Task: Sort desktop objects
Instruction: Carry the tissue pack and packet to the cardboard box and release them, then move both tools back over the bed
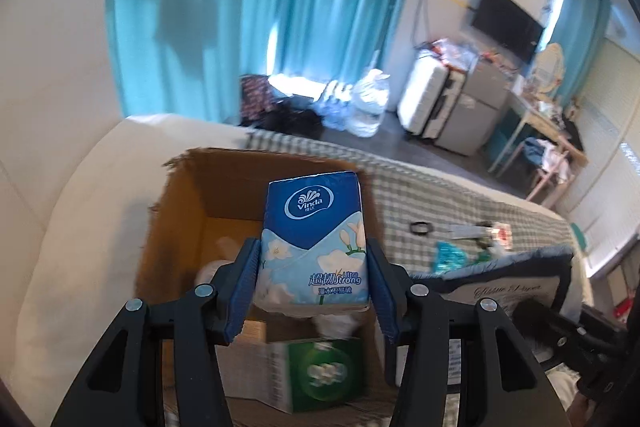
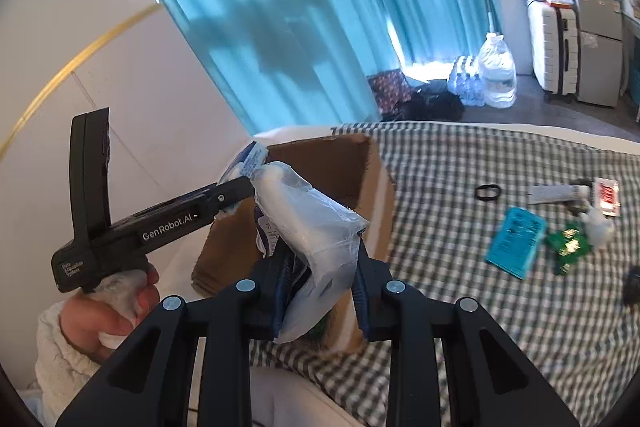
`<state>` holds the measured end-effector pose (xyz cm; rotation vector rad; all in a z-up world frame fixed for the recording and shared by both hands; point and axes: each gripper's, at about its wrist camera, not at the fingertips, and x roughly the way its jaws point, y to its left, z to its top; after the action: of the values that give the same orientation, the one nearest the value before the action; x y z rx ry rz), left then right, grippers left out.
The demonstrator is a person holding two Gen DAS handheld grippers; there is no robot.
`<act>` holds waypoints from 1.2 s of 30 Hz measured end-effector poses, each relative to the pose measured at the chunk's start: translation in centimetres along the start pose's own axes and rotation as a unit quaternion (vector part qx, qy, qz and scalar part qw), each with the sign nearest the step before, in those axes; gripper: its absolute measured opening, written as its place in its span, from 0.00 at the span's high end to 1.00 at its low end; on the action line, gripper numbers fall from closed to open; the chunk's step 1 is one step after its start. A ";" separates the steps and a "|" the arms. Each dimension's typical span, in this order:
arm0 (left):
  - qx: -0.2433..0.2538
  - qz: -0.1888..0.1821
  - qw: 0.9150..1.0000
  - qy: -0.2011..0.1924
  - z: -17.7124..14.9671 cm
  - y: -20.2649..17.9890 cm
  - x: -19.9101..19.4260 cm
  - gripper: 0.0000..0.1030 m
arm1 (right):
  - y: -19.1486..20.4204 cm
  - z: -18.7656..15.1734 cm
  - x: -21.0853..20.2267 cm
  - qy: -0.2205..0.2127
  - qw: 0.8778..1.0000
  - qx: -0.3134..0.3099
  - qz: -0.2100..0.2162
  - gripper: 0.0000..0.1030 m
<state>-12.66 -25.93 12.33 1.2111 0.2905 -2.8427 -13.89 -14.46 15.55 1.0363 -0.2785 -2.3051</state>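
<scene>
My left gripper (image 1: 313,259) is shut on a blue Vinda tissue pack (image 1: 314,239) and holds it upright above an open cardboard box (image 1: 176,211). The box holds a green tissue pack (image 1: 326,371) and white items. My right gripper (image 2: 320,267) is shut on a crumpled clear plastic tissue pack (image 2: 312,223), held beside the box (image 2: 352,167). The left gripper (image 2: 236,193) with its blue pack (image 2: 248,157) shows in the right wrist view, over the box's left edge.
The box stands on a checked cloth (image 2: 460,267) over a bed. On the cloth lie a black hair tie (image 2: 488,192), a teal packet (image 2: 516,242), a green wrapper (image 2: 570,247), a white tube (image 2: 556,193) and a red-white packet (image 2: 606,201). A dark tissue box (image 1: 508,291) sits to the right.
</scene>
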 end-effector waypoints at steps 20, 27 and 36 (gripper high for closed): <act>0.002 0.112 0.992 0.060 0.8 4.5 7.9 0.16 | -0.1 5.2 9.4 -0.016 0.998 0.029 -0.062 0.27; 0.008 0.121 0.990 0.067 -0.7 2.1 5.5 0.15 | -4.0 3.8 4.0 -0.032 0.992 0.077 -0.092 0.27; 0.039 0.056 0.997 0.020 -2.3 -7.0 -0.3 0.07 | -9.9 1.5 -8.5 -0.106 0.971 0.121 -0.177 0.26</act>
<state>-11.54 -18.60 12.12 1.2579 0.1110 -2.7605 -14.81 -1.50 17.67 1.0214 -0.5053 -2.7652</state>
